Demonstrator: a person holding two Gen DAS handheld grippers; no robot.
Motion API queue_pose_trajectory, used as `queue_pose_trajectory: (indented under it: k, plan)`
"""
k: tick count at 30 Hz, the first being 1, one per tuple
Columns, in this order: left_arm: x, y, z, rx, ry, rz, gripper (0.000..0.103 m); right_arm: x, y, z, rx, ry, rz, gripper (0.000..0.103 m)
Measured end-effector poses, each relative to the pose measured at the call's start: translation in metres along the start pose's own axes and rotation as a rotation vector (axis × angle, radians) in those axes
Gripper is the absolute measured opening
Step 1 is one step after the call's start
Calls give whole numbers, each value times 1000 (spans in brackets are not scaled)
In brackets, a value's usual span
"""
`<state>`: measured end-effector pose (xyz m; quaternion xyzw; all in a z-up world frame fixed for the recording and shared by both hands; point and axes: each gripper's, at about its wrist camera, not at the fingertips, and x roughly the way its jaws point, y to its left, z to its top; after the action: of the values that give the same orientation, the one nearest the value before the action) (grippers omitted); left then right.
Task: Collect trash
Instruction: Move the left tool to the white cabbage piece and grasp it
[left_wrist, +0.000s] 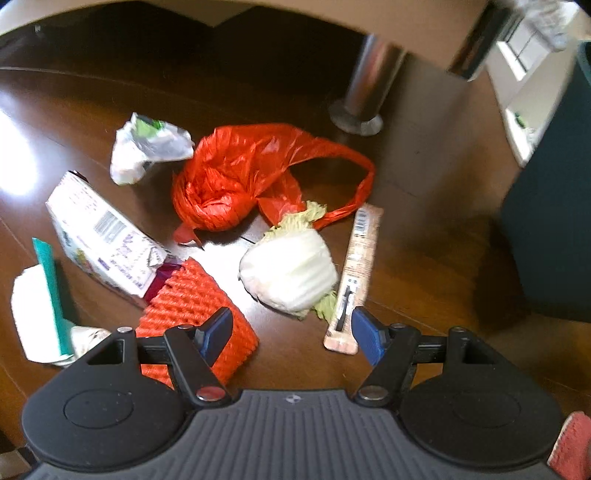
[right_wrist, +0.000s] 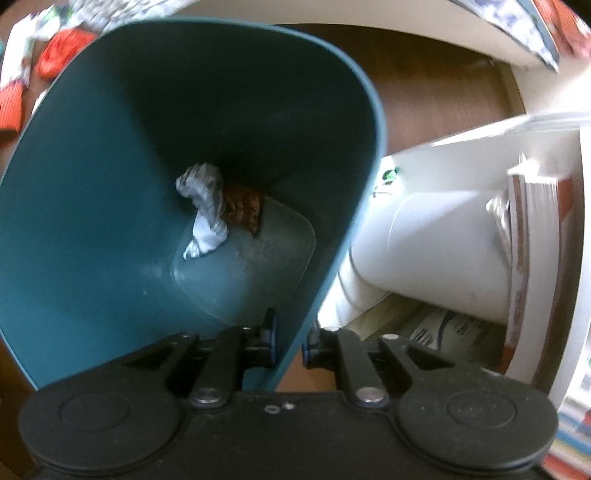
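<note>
The left wrist view looks down on a dark brown wooden floor (left_wrist: 424, 258) strewn with trash. The left tongs (left_wrist: 291, 334) hang above it with their blue-padded fingers spread wide and nothing between them.

Just ahead of the gap lies a cut piece of pale cabbage (left_wrist: 290, 273), its leafy end pointing away from the camera. To its right, a long narrow snack wrapper (left_wrist: 356, 273) lies with its long axis running near to far, its near end just beside the right finger. Behind the cabbage sits a crumpled red plastic bag (left_wrist: 236, 177), its handle looping out to the right and ending beside the cabbage.

Under the left finger lies an orange ribbed pad (left_wrist: 192, 299), angled diagonally. A white printed carton (left_wrist: 99, 236) lies on its side to the left, its long axis slanting from far left to near right, touching the pad. Further left is a white and teal package (left_wrist: 40, 302), and at the back a crumpled white wrapper (left_wrist: 147, 147). A metal post (left_wrist: 369, 85) stands behind.

In the right wrist view, the right tongs (right_wrist: 290, 343) are closed on the rim of a teal bin (right_wrist: 92, 184), one finger inside the wall and one outside. The bin's open mouth faces the camera. At its bottom lie a crumpled white paper (right_wrist: 205, 210) and a brown scrap (right_wrist: 243, 210), touching
</note>
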<state>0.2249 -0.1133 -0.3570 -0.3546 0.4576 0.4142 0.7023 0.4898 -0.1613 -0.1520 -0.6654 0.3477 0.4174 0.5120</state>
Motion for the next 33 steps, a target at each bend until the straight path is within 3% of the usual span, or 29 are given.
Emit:
queue_pose_trajectory:
  k: [5, 9, 11, 17, 19, 23, 27, 33]
  plan:
    - [41, 12, 24, -140, 92, -35, 70, -2, -9, 6, 54, -15, 14, 10]
    - [48, 6, 42, -145, 73, -15, 71, -5, -14, 5, 77, -26, 15, 10]
    - [51, 3, 49, -142, 67, 4, 82, 10, -24, 0, 88, -31, 14, 9]
    - [75, 5, 56, -316, 157, 109, 83, 14, -25, -1, 118, -29, 12, 9]
    - [84, 1, 57, -340, 181, 102, 83, 9, -22, -1, 124, -31, 12, 9]
    - [96, -4, 56, -367, 213, 149, 85, 8, -23, -2, 133, -36, 14, 8]
    - [103, -8, 58, -383, 224, 166, 98, 7, -24, -2, 134, -41, 16, 8]
    - [108, -17, 61, -342, 226, 158, 96, 4, -23, -4, 136, -56, 16, 8]
